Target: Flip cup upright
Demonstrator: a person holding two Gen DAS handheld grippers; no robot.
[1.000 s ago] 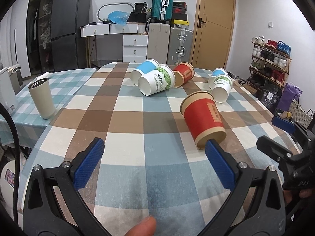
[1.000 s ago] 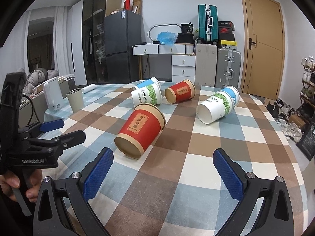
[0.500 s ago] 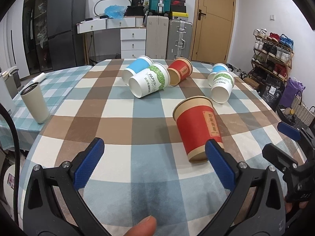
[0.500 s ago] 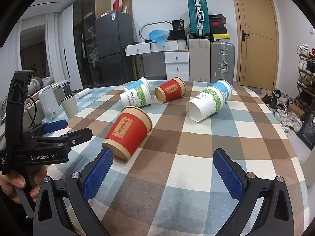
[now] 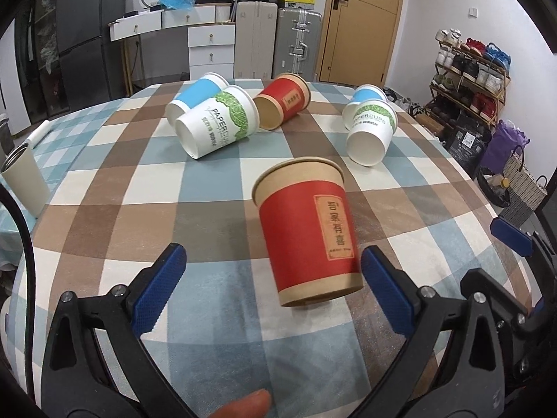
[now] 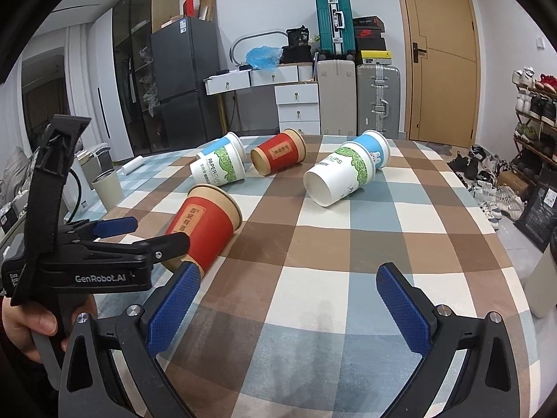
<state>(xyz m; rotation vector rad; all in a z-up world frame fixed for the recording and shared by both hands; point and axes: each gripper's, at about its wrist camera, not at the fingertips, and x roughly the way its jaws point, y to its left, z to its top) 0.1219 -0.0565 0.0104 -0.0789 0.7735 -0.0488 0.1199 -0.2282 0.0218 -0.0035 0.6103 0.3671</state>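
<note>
Though both tongs (image 5: pixel 271 278) (image 6: pixel 289 299) agape, red cup (image 5: pixel 308 230) base half-hidden behind left pad (image 6: pixel 115 226).

Both tools are held low in the frame. The left gripper (image 5: pixel 273 280) has its blue pads spread wide; the right gripper (image 6: pixel 287 304) gapes as wide, nothing between its fingers.

White walls; a wooden door (image 6: pixel 440 55) at the back; suitcases (image 6: pixel 355 95) beside white drawers (image 6: pixel 297 106); dark fridge (image 6: pixel 184 87); shoe rack (image 5: pixel 470 80) on the right.
</note>
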